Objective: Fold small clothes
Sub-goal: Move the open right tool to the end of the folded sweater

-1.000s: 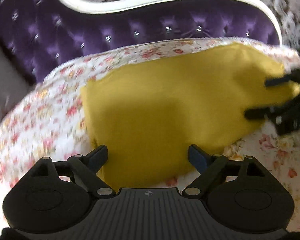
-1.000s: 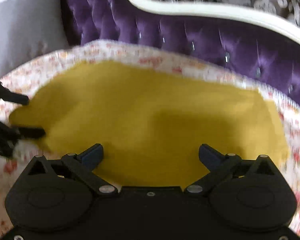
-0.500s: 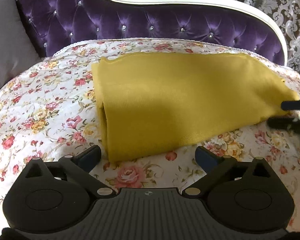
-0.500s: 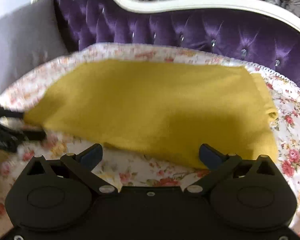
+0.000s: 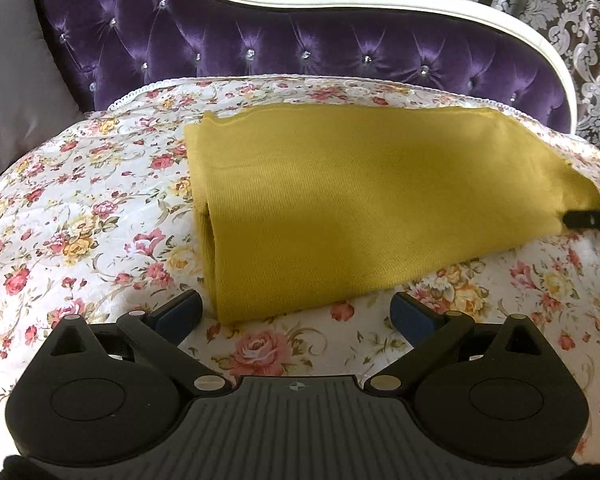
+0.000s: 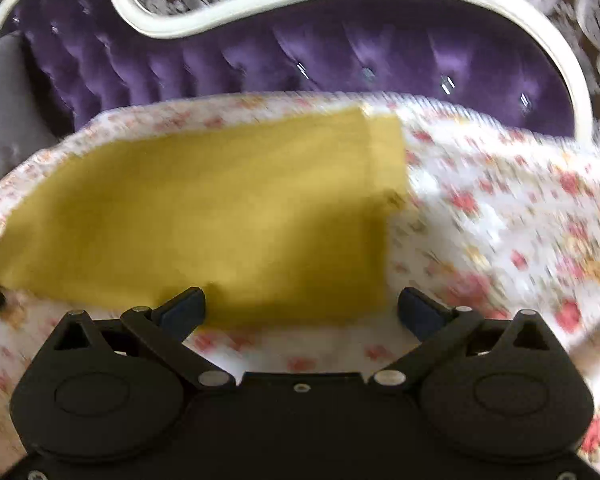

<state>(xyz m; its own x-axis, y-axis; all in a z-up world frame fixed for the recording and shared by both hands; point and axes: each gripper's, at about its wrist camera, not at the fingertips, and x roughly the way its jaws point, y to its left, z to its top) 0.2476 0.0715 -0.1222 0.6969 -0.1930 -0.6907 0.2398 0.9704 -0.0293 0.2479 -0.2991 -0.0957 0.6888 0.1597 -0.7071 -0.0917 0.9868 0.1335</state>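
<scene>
On the floral bedspread [image 5: 80, 216], before the purple headboard [image 5: 300, 52], lies the yellow garment [image 5: 360, 200], folded into a long band for another fold. Left gripper [image 5: 296, 312] and right gripper [image 6: 300, 308] hover near its edge, jaws released, grasping nothing.

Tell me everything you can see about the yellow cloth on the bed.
The yellow cloth is a mustard, fine-ribbed knit, folded into a long flat band with a rounded fold at its left end. It lies across the flowered bedspread, below the purple headboard. Neither gripper holds it; a dark finger tip sits at its right corner, contact unclear.
</scene>
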